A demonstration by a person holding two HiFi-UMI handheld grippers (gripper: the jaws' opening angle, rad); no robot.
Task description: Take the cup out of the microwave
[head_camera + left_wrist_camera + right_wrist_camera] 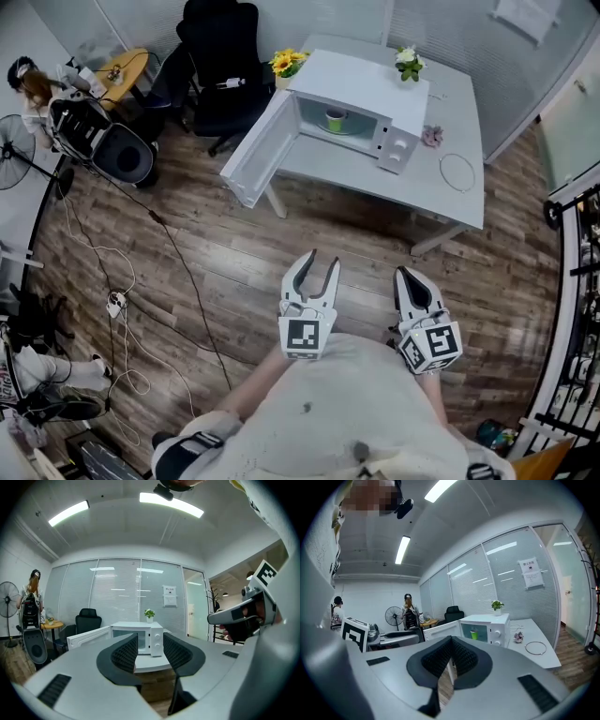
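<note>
two empty grippers: the left gripper (321, 260) spread, the right gripper (404, 274) pinched closed. the cup (335, 120) sits inside the open microwave (375, 92), well away; approach level and widen jaws early.

Bright, even light fills the room from the long white ceiling light strips (171, 504), which burn out to pure white in both gripper views. The white rectangular table (450, 122) throws only a soft shadow on the brown wood-plank floor (281, 253). Both gripper views bulge strongly, their corners black. The head view is sharp and bends at its far edges.
</note>
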